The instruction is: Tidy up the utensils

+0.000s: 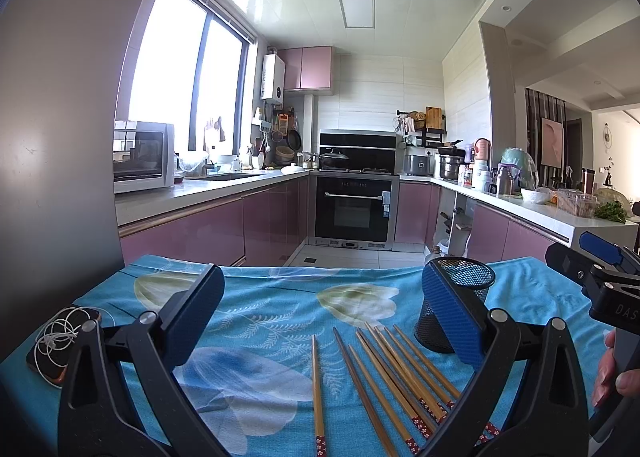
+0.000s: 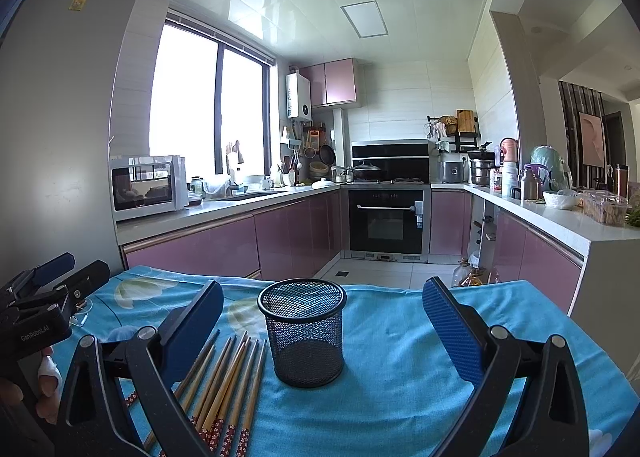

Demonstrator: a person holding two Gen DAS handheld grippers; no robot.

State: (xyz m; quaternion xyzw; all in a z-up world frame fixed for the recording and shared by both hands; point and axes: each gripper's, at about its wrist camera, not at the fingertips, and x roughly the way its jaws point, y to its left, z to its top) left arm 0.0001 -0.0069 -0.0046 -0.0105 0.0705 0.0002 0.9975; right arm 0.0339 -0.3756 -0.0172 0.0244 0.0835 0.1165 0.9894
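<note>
Slim wooden chopsticks point(image 2: 224, 385) with red flower-patterned butt ends are lying flat and loosely fanned on the blue floral cloth, tips pointing toward 12 o'clock. One single chopstick point(image 1: 318, 397) is lying apart at their 9 o'clock. A black wire-mesh cylindrical holder point(image 2: 304, 331) is standing upright, empty, at their 3 o'clock.

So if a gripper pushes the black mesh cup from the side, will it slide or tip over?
The mesh cup is empty and made of thin wire mesh, so it is probably light. It is taller than it is wide, and it stands on soft tablecloth, which may catch its base, so a high push would probably tip it.
</note>
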